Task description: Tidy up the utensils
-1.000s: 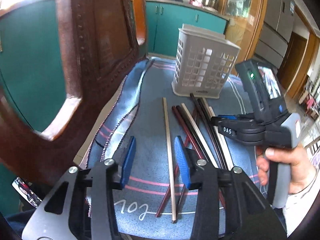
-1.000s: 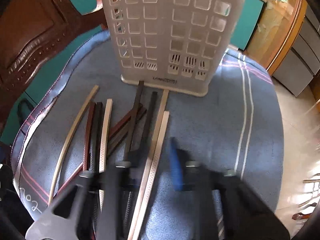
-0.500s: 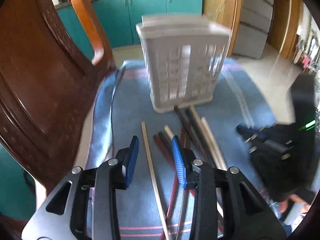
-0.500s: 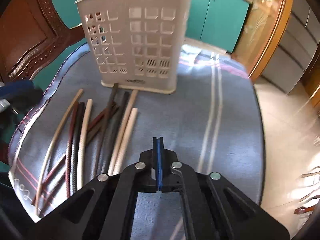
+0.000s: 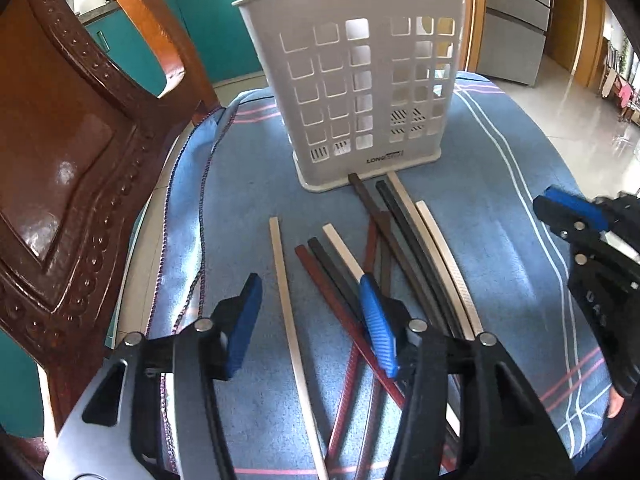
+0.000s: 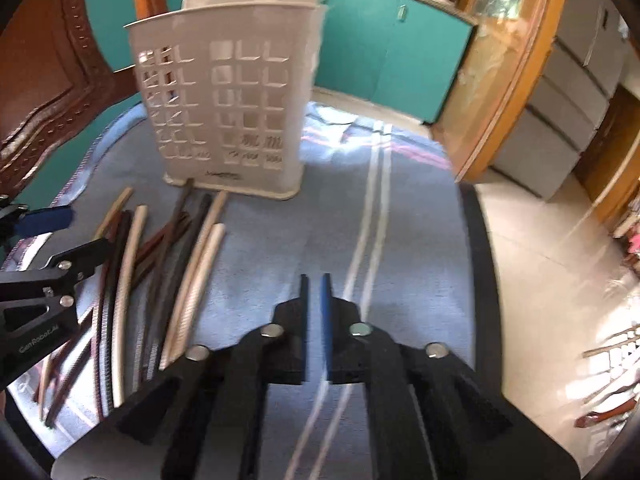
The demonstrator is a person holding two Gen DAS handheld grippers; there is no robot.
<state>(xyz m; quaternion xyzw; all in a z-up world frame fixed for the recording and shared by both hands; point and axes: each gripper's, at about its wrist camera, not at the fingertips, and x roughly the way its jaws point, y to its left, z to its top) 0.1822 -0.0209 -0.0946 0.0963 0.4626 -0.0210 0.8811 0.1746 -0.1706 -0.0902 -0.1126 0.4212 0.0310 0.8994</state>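
The right gripper (image 6: 315, 300), clenched half a second ago, now stands slightly parted, holding nothing. Pale, black and reddish chopsticks (image 5: 376, 264) lie fanned on the blue cloth (image 5: 500, 208) below the white basket (image 5: 356, 80). The left gripper (image 5: 310, 320), spread wide, straddles one pale stick; the rest lie at its 1 o'clock.

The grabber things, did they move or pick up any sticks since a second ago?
The right gripper pulled off the chopsticks toward the bare cloth, snapped shut empty, and now shows a narrow gap. The left gripper stayed open, now straddling the leftmost pale chopstick, gripping nothing. The chopsticks and the white basket have not moved on the cloth.
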